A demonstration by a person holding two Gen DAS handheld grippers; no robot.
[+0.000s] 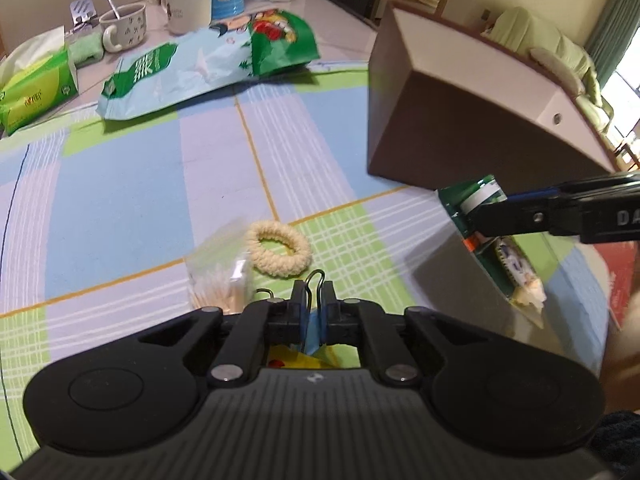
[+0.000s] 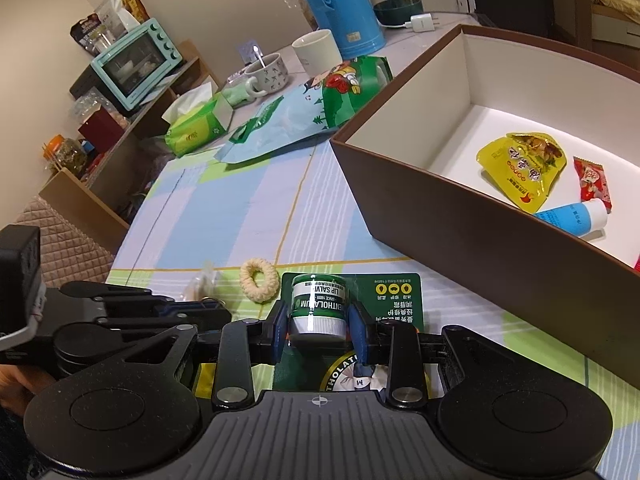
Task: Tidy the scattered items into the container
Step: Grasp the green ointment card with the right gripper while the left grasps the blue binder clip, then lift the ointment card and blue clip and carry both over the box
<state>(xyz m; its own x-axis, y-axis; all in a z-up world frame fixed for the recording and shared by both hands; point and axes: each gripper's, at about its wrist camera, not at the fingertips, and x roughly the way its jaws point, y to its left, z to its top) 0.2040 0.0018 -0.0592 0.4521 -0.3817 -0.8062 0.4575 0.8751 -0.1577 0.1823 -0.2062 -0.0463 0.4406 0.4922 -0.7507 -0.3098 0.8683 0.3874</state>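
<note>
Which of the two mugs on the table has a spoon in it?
The patterned grey mug, left of the plain cream mug, nearer the tissue pack. A spoon handle sticks up from it; the cream mug shows none.

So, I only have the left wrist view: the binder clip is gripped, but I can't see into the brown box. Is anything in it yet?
Observer: Yes. The brown box holds a yellow snack packet, a red sachet and a blue tube.
Operator: And what is the right gripper clamping? I only see a green card edge-on.
Observer: The right gripper is shut on a lip salve pack, gripping the small green jar on the front of the card.
</note>
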